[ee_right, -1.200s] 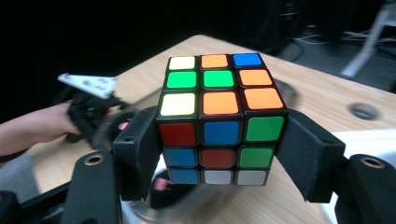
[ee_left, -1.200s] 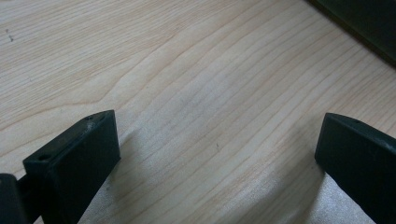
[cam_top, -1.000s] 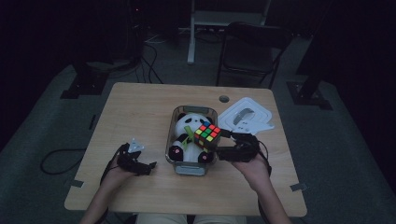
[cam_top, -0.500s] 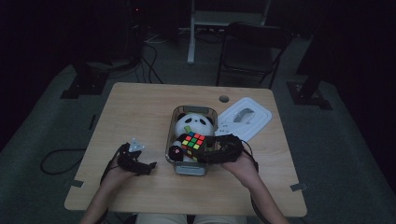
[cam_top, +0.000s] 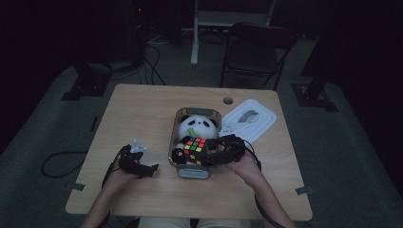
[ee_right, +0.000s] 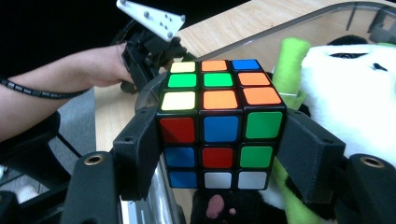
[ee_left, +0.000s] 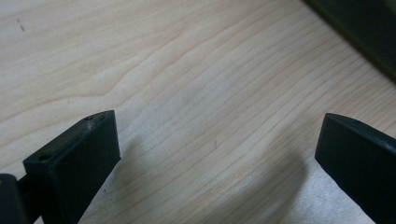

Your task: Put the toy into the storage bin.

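From the high view, a wooden table (cam_top: 142, 118) sits in a dark room. Near the middle is a clear plastic box (cam_top: 194, 172) with a panda soft toy (cam_top: 197, 127) lying in it. The box's white lid (cam_top: 249, 118) lies flat on the table just beside it, on the far right side. The right gripper (cam_top: 214, 153) reaches in from the right and holds a Rubik's cube (cam_top: 195, 149) over the near part of the box, on top of the panda's body. The left gripper (cam_top: 142, 167) rests low on the table to the left of the box, well apart from it. A black chair (cam_top: 259, 52) stands on the floor behind the table.

In the left gripper view, the two black jaws are wide apart. Between them there is just bare wood.

In the right gripper view, the two black jaws are clamped on the Rubik's cube (ee_right: 217, 123), one pad pressing on each side. The top of the cube shows yellow, orange, green and blue squares. The front shows red, blue, green and white ones. Under and beside the cube is the panda soft toy (ee_right: 350, 93), with a green bamboo stalk (ee_right: 289, 65) by its white face. The clear rim of the plastic box (ee_right: 261, 35) curves behind. Farther off, the person's left hand (ee_right: 100, 65) holds the left gripper (ee_right: 149, 51) on the table.
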`<state>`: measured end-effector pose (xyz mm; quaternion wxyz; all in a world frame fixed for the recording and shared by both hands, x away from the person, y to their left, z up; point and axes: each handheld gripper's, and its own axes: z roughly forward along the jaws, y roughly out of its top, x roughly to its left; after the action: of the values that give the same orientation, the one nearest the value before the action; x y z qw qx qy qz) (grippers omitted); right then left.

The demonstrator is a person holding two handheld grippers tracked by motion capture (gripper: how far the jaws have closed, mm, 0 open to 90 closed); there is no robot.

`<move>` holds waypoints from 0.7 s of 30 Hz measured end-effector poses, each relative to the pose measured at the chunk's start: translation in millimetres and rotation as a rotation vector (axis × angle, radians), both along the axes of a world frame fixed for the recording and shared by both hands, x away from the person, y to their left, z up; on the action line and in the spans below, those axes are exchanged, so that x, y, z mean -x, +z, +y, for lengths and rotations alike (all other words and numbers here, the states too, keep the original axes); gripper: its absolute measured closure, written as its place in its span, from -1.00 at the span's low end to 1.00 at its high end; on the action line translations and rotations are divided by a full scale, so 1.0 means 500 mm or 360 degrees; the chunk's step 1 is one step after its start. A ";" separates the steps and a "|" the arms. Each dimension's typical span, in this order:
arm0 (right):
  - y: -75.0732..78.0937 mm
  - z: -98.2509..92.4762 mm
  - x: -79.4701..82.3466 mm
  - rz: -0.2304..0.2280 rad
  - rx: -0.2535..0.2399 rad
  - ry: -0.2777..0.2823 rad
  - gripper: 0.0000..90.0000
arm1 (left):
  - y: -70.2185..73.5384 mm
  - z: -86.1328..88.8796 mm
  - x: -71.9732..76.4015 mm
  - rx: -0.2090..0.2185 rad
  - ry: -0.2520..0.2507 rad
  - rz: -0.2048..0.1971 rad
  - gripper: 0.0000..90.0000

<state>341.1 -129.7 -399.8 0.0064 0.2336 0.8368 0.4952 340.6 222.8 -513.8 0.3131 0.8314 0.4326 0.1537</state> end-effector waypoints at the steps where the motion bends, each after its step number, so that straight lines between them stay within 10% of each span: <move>1: 0.000 0.000 0.000 -0.0004 -0.0001 0.0008 -0.25 | 0.004 -0.001 0.001 0.0006 -0.0008 -0.0006 -0.99; 13: -0.019 -0.015 -0.006 0.0046 -0.0022 0.0053 -0.25 | 0.080 -0.031 0.028 -0.0022 -0.0088 -0.0138 -0.97; 21: 0.035 -0.054 0.011 0.0025 -0.0128 -0.0079 -0.27 | 0.215 -0.070 0.061 0.0103 -0.0248 -0.0349 -0.88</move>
<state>335.4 -156.7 -382.3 0.0028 0.2581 0.8102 0.5263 310.2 187.7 -406.4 0.3962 0.8301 0.3347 0.2047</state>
